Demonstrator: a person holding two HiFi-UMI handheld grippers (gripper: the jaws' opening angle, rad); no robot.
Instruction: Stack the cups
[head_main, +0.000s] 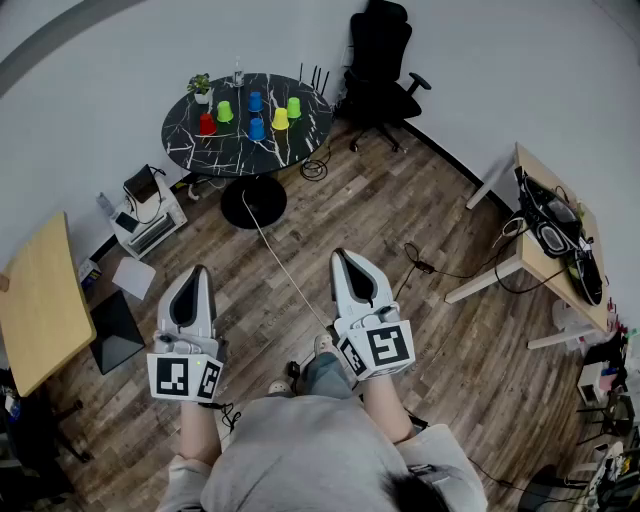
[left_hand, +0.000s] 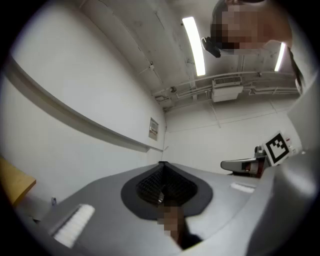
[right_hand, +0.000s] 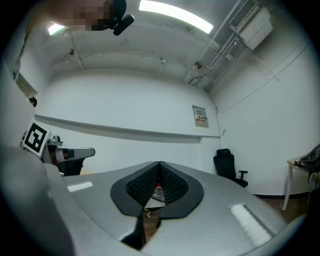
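Several upturned cups stand on a round black marble table (head_main: 300, 145) far ahead: a red cup (head_main: 206, 124), a green cup (head_main: 224, 111), two blue cups (head_main: 255, 101), a yellow cup (head_main: 280, 119) and another green cup (head_main: 293, 107). None is stacked on another. My left gripper (head_main: 196, 270) and right gripper (head_main: 340, 255) are held close to my body over the wooden floor, well short of the table. Both are shut with nothing between the jaws. In the gripper views the left gripper (left_hand: 161, 166) and right gripper (right_hand: 160, 165) point up at a white wall.
A black office chair (head_main: 380, 60) stands right of the table. A wooden desk (head_main: 545, 262) with dark gear is at the right, another wooden table (head_main: 35, 300) at the left. A small device (head_main: 145, 220) and a white cable (head_main: 280, 262) lie on the floor.
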